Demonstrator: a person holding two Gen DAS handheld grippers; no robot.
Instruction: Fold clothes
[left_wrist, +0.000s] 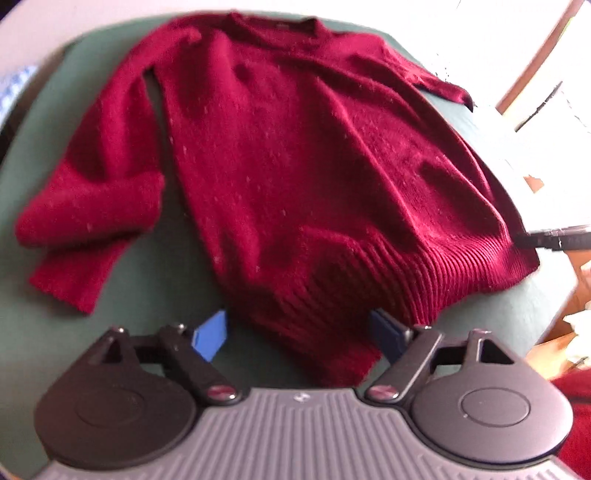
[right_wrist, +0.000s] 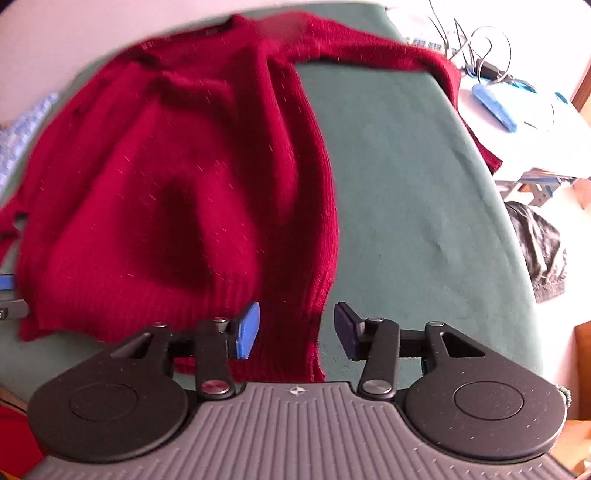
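Note:
A dark red knitted sweater (left_wrist: 295, 166) lies spread face up on a green cover (left_wrist: 166, 280), collar at the far side and ribbed hem toward me. Its left sleeve (left_wrist: 88, 206) is bent back on itself. My left gripper (left_wrist: 299, 334) is open over the hem's near left corner, which lies between the blue pads (left_wrist: 210, 334) without being pressed. In the right wrist view the sweater (right_wrist: 177, 177) fills the left half. My right gripper (right_wrist: 297, 332) is open too, with the hem's right corner between its fingers. The right sleeve (right_wrist: 406, 55) trails off the far right edge.
The green cover (right_wrist: 413, 192) is bare to the right of the sweater. Beyond its right edge stands a white table with cables and a blue object (right_wrist: 495, 107), and a black garment (right_wrist: 539, 251) lies lower down. A blue-white patterned cloth (right_wrist: 22, 125) shows at far left.

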